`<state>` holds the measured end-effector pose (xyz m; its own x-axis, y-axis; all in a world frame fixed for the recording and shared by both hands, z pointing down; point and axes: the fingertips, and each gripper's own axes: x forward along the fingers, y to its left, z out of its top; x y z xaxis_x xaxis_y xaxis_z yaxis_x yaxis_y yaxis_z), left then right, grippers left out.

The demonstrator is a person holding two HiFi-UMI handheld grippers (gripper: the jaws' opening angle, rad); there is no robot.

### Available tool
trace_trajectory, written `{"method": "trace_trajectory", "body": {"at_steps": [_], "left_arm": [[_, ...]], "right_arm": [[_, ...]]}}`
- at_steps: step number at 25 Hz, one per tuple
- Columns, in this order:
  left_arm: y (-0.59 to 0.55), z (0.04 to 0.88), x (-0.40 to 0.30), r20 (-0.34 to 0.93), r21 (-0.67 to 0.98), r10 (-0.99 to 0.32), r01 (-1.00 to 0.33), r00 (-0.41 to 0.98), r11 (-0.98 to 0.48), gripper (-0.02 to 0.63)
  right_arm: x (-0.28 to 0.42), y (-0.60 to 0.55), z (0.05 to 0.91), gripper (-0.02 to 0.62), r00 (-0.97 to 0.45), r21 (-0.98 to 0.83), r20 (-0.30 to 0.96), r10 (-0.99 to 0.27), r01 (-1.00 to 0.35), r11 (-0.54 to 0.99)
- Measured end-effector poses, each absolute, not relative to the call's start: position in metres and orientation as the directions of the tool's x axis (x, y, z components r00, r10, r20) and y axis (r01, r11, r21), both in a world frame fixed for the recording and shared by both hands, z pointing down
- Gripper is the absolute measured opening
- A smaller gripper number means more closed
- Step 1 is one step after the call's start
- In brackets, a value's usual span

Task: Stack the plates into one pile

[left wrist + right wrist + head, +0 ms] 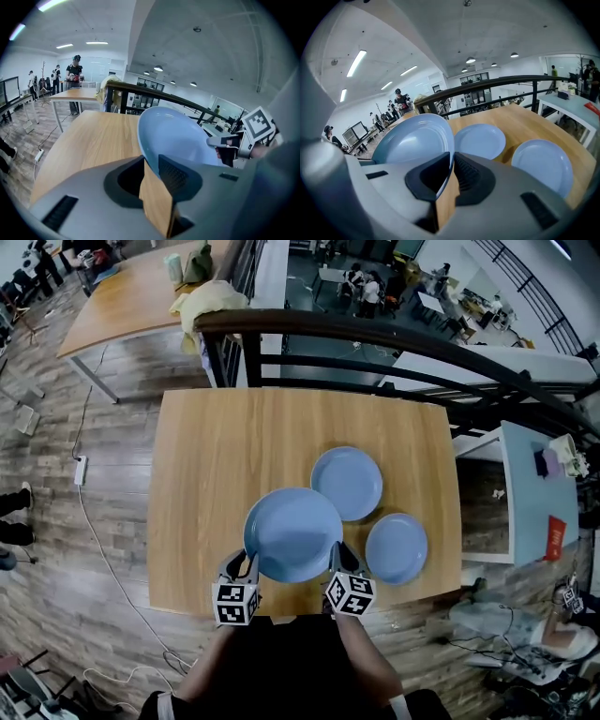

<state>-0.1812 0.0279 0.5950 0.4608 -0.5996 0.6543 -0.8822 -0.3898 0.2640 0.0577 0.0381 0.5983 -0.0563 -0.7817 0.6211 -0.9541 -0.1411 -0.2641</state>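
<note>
Left tool (241,568) and right tool (341,560) each pinch the near rim of the large plate (293,533) above the table (216,474), with the mid-sized plate (347,483) at its one o'clock and the small plate (397,547) at four

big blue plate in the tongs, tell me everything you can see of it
The large round light-blue plate looks like smooth glazed ceramic, with a shallow well and a raised rim, and it is empty. It is held tilted over the near part of the wooden table. The left tongs clamp its left rim and the right tongs its right rim; nothing else visibly touches it.
</note>
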Motion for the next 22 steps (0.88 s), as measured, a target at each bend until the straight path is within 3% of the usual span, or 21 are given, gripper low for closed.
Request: {"method": "trace_trajectory", "body": {"at_steps": [22], "left_arm": [[0.072,0.579,0.031,0.652,0.209,-0.585,-0.856,0.483,-0.473,0.107]], "right_arm": [[0.268,0.104,0.584,0.048,-0.006,-0.302,0.584,-0.811,-0.93,-0.21]]}}
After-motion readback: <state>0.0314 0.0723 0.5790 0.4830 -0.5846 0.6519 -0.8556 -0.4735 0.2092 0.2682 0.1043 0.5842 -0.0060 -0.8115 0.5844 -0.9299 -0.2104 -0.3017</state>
